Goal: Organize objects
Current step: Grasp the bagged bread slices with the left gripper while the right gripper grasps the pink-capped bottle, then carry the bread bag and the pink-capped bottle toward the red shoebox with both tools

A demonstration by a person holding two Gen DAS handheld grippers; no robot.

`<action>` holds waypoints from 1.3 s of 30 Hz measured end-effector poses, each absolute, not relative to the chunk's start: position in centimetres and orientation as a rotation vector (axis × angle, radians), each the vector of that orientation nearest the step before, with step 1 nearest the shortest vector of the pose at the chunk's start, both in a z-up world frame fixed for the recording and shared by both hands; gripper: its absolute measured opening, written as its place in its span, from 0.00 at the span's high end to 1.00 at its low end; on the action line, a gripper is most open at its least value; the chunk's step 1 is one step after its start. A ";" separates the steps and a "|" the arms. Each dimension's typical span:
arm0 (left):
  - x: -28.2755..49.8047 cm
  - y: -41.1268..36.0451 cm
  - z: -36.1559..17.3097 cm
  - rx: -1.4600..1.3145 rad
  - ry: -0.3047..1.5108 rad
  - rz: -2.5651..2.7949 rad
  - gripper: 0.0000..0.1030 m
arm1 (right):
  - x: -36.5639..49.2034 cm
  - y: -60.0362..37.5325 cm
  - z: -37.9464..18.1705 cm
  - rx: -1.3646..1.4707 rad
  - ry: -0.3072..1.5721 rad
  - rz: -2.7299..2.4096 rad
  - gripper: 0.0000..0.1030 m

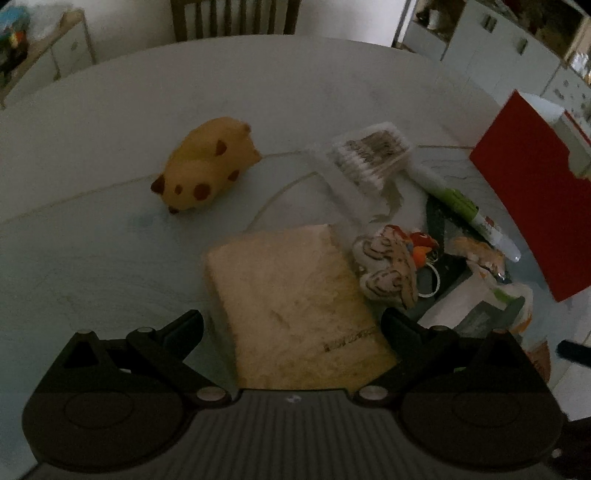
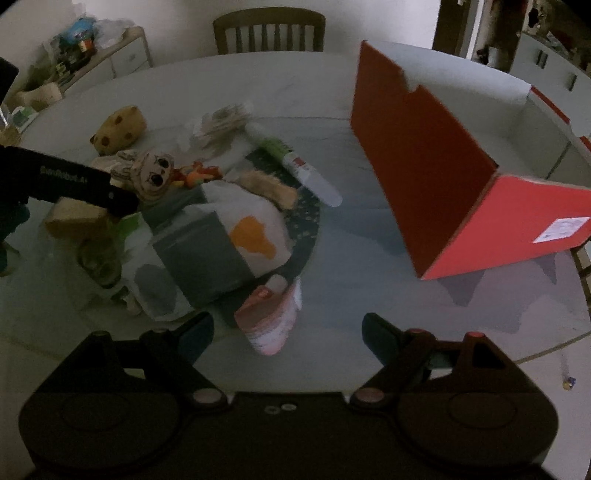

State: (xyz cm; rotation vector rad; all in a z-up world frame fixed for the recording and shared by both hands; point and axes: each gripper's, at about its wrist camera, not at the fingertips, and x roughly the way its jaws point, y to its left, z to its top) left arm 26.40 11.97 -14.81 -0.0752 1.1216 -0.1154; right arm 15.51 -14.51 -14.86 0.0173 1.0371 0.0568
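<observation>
My left gripper (image 1: 291, 325) is open, its fingers either side of a beige sponge block (image 1: 295, 299) on the glass table; whether they touch it I cannot tell. A yellow spotted plush (image 1: 207, 166), a pack of cotton swabs (image 1: 369, 155), a green-and-white tube (image 1: 465, 210) and a striped doll keychain (image 1: 388, 269) lie beyond. My right gripper (image 2: 288, 332) is open and empty above a pink-and-white tube (image 2: 269, 321). The open red box (image 2: 461, 177) stands to its right. The left gripper (image 2: 74, 181) shows over the sponge (image 2: 74, 218).
A white, grey and orange bag (image 2: 221, 247) lies in the pile on a dark mat (image 2: 306, 221). A wooden chair (image 2: 269, 31) stands behind the round table (image 2: 369, 295). Cabinets line the left (image 2: 122, 55) and right walls.
</observation>
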 end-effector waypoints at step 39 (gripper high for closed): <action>20.3 16.0 -12.1 -0.268 1.063 -0.118 0.29 | 12.9 -15.7 -12.6 0.113 0.987 0.026 0.78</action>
